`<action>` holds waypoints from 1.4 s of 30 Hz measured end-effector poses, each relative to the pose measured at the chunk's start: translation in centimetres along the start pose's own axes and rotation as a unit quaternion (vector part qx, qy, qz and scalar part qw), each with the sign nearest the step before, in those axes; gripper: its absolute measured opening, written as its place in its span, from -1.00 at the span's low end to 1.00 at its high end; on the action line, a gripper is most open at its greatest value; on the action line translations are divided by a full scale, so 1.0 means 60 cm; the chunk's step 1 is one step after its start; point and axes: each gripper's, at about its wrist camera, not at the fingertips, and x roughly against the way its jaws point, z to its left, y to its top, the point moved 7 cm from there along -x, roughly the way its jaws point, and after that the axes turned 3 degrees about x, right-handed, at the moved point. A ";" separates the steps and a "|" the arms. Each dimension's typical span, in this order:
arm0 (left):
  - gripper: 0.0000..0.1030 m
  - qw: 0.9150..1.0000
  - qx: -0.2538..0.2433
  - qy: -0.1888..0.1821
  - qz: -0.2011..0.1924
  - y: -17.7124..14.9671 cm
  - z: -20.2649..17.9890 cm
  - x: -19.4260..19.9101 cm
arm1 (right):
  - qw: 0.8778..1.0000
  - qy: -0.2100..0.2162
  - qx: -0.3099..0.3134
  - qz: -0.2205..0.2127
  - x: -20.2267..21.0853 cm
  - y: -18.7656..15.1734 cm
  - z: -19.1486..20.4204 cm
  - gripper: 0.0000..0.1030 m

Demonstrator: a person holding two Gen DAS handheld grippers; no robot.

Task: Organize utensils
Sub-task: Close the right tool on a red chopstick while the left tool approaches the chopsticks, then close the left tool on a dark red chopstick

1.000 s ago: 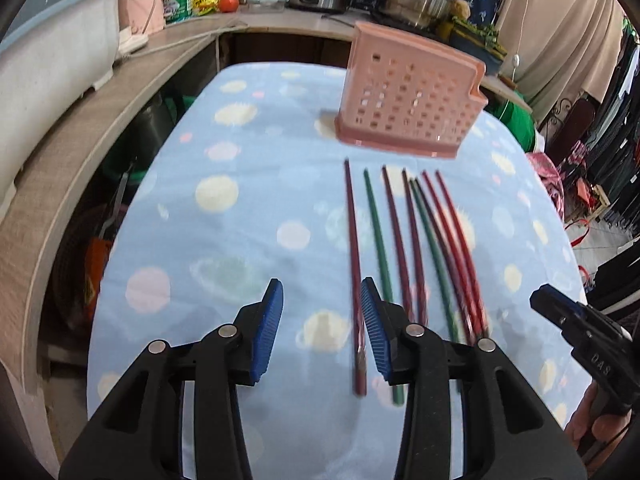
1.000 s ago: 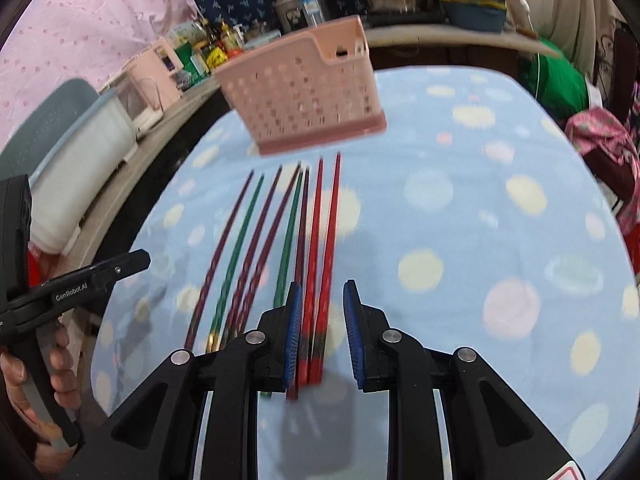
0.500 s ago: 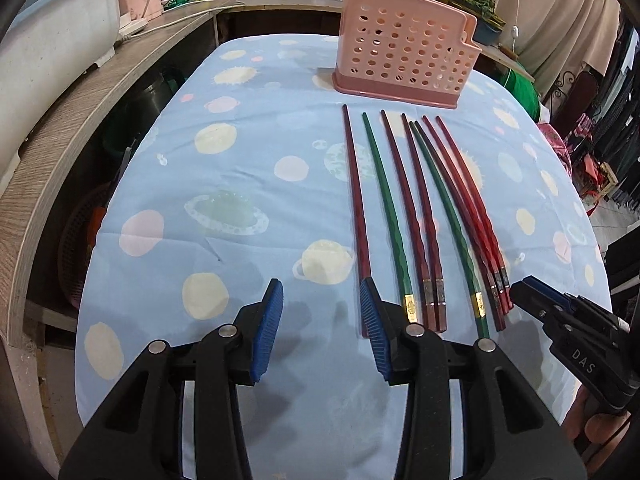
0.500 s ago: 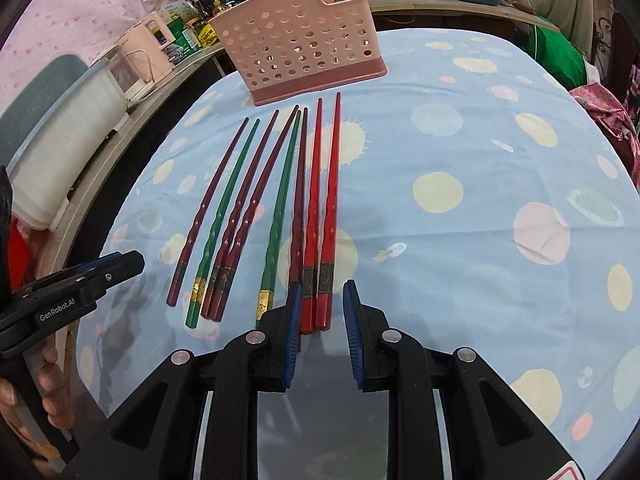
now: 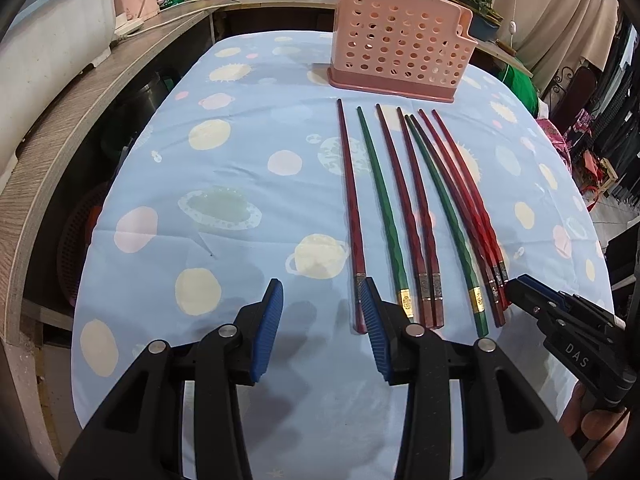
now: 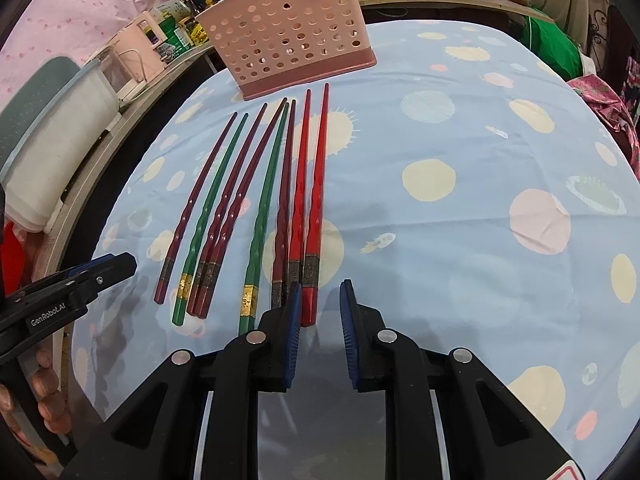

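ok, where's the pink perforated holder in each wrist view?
Left wrist: pink holder top centre-right, upright at the far end of the table, just past the chopstick tips.
Right wrist: pink holder top centre-left, same spot beyond the tips.
Shared landmark: the chopstick row on the blue spotted cloth.

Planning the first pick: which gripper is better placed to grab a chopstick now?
Right. The right gripper already straddles the bright red chopstick, jaws open; the left gripper frames only bare tablecloth.
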 end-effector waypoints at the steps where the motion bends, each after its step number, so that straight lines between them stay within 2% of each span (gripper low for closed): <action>1: -0.25 1.000 0.001 0.000 0.001 -0.001 0.001 -0.001 | 1.000 0.000 0.000 0.000 0.000 0.000 0.000 -0.65; 15: -0.25 1.000 0.001 -0.001 0.012 -0.012 0.001 -0.014 | 1.000 -0.010 0.011 -0.004 -0.003 0.002 0.007 -0.66; 18: -0.25 1.000 0.001 -0.002 0.014 -0.013 0.001 -0.017 | 1.000 -0.025 0.015 -0.003 -0.005 0.002 0.003 -0.84; 21: -0.25 1.000 0.001 -0.003 0.015 -0.014 0.001 -0.017 | 1.000 -0.022 0.011 -0.002 -0.006 0.003 -0.002 -0.87; 33: -0.26 0.999 -0.006 -0.024 0.024 -0.026 -0.020 -0.035 | 0.999 -0.030 0.018 -0.007 -0.003 -0.003 0.003 -0.86; 37: -0.27 1.000 -0.013 -0.016 0.018 -0.028 -0.026 -0.041 | 0.999 -0.029 0.016 -0.006 -0.002 -0.004 0.003 -0.86; 40: -0.48 1.000 -0.018 -0.017 0.017 -0.027 -0.028 -0.041 | 1.000 -0.027 0.015 -0.005 0.000 -0.007 0.004 -0.86; 41: -0.72 0.999 -0.019 -0.021 0.019 -0.027 -0.029 -0.041 | 1.000 -0.027 0.014 -0.005 0.000 -0.007 0.004 -0.86; 42: -0.86 0.999 -0.019 -0.030 0.025 -0.028 -0.031 -0.042 | 1.000 -0.026 0.014 -0.004 0.001 -0.008 0.004 -0.86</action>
